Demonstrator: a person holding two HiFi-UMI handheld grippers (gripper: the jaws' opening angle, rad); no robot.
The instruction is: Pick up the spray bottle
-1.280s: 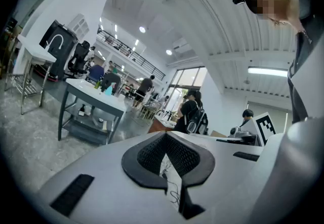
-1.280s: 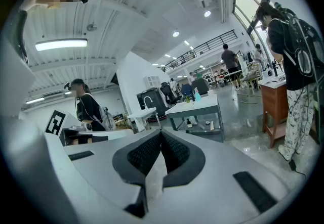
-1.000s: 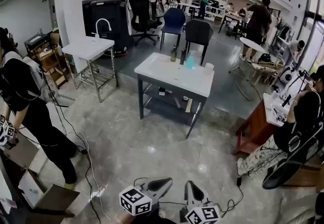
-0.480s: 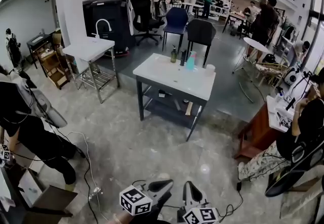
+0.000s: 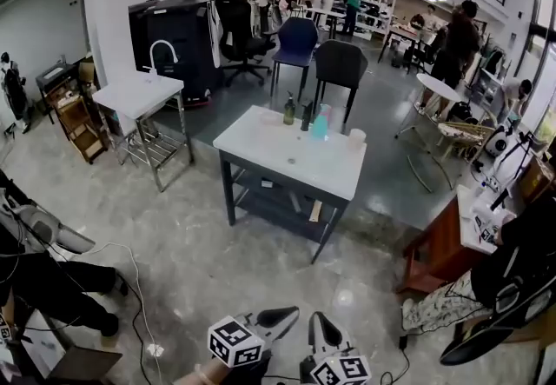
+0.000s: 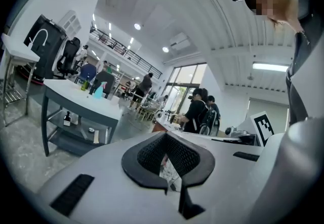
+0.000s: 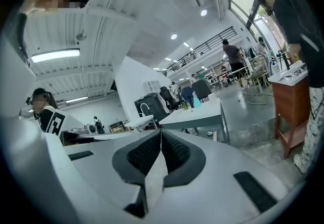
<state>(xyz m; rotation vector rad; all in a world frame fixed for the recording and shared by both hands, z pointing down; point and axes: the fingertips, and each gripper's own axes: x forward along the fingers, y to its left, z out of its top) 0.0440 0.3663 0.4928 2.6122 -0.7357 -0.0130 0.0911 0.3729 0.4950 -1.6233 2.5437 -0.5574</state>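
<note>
The spray bottle (image 5: 321, 124) is pale teal and stands upright near the far edge of a white-topped table (image 5: 287, 159) across the room. It also shows small in the left gripper view (image 6: 98, 89) and the right gripper view (image 7: 196, 101). My left gripper (image 5: 291, 312) and right gripper (image 5: 314, 316) sit side by side at the bottom of the head view, pointing toward the table and far short of it. In their own views the left gripper (image 6: 164, 135) and right gripper (image 7: 161, 132) are both shut, with nothing held.
Two dark bottles (image 5: 290, 109) and a white cup (image 5: 356, 138) stand beside the spray bottle. A sink table (image 5: 130, 96) is at the left and chairs (image 5: 338, 66) behind. A seated person (image 5: 521, 244) and a wooden desk (image 5: 439, 231) are at the right. Cables (image 5: 130, 279) cross the floor.
The view has moved forward toward the table, which now looks nearer. The person at the left has slid toward the frame's edge. Both grippers stay shut at the bottom of the frame.
</note>
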